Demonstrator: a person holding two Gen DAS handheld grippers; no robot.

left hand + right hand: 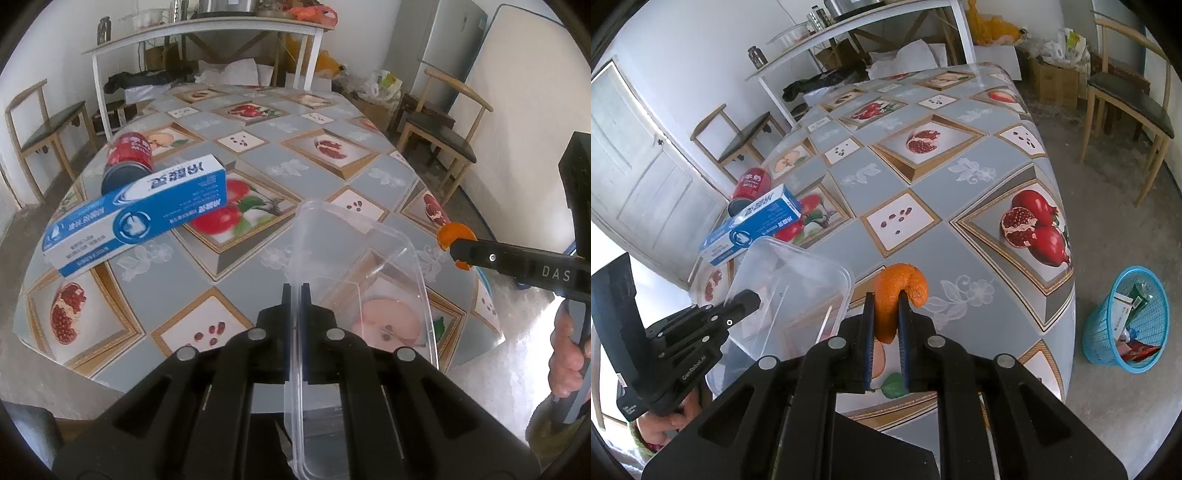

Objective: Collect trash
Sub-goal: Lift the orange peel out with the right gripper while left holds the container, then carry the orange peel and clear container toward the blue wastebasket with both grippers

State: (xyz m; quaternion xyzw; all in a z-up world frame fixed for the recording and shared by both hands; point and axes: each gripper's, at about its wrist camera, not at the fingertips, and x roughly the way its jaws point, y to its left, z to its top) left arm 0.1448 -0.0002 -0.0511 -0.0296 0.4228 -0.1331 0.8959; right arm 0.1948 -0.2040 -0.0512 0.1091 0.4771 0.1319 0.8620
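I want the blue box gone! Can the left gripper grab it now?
Probably not yet: the left gripper is shut on the clear tub. The box lies uncovered, leaning on the can.

I see a clear plastic container [369, 280] tilted above the table edge, a curled orange peel [899, 295] lifted beside it, and a blue toothpaste box [136, 218] leaning on a red can [129, 155].

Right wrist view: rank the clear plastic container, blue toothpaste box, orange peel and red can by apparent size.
1. Clear plastic container, though nearness inflates it.
2. Blue toothpaste box.
3. Orange peel and red can look alike; the peel is much nearer and the can partly hidden, so unranked.
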